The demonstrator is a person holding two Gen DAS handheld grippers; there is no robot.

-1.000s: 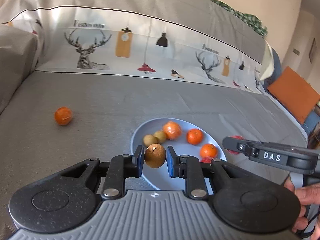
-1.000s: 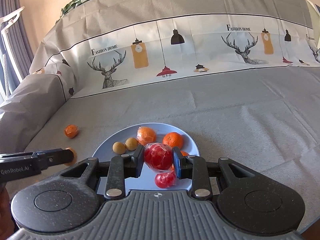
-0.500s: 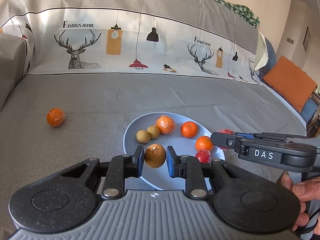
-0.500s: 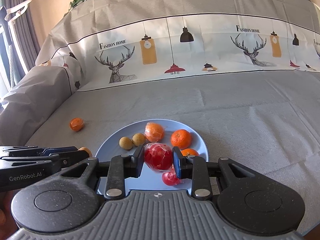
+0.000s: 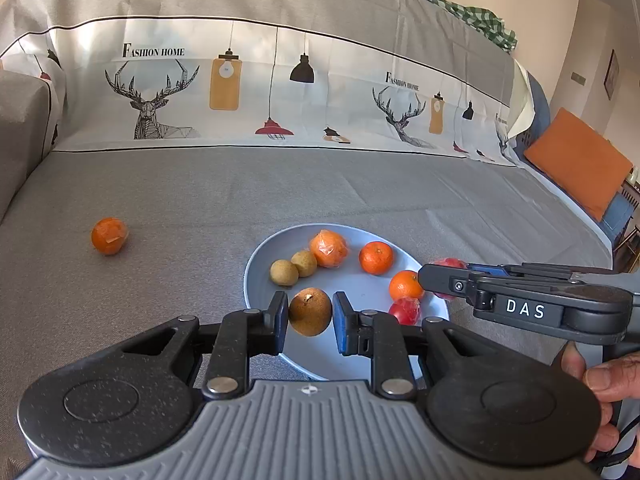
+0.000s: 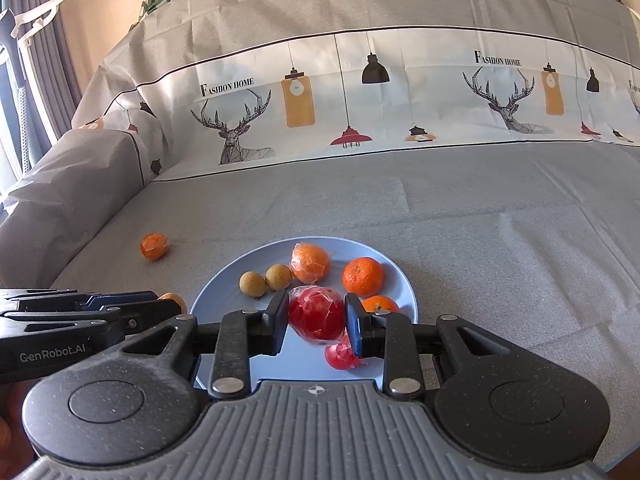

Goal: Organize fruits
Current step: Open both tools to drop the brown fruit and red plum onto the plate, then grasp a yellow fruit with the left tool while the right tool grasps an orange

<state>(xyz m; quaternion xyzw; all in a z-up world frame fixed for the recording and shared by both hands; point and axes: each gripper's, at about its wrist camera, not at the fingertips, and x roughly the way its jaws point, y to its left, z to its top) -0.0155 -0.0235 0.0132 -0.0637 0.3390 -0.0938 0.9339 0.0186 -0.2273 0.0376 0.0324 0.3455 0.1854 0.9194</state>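
Over the near edge of the round pale-blue plate (image 5: 256,276), in the left wrist view, the left gripper (image 5: 310,313) pinches a round brown fruit with a rough skin (image 5: 310,312) between its two black fingers. The fruit hangs just above the plate, so it looks ready to be dropped in with the others. In the plate lie two small tan round fruits (image 5: 294,268) that touch each other, an orange wrapped in clear plastic (image 5: 329,248), a bare orange (image 5: 376,257), a second bare orange (image 5: 405,285) near the right rim, and a small red wrapped fruit (image 5: 405,311). One more wrapped orange (image 5: 109,235) sits alone on the grey sofa cover (image 5: 160,200), well apart from the plate. It is not yet put away. The right gripper (image 5: 440,276) reaches in from the right side, held by a hand (image 5: 604,392).

In the right wrist view, the right gripper (image 6: 317,320) pinches a big red fruit wrapped in crinkly clear plastic (image 6: 317,313). It hangs over the same blue plate (image 6: 224,292), likely so it can go in too. Below it lies the small red wrapped fruit (image 6: 340,356). Farther back are the two tan fruits (image 6: 266,279), the wrapped orange (image 6: 310,263) and the bare orange (image 6: 363,276). The other bare orange (image 6: 380,303) peeks out behind the right finger. The lone orange (image 6: 154,246) stays out on the grey cover (image 6: 480,220). The left gripper (image 6: 168,304) comes in from the left with a bit of its brown fruit (image 6: 174,301) showing.
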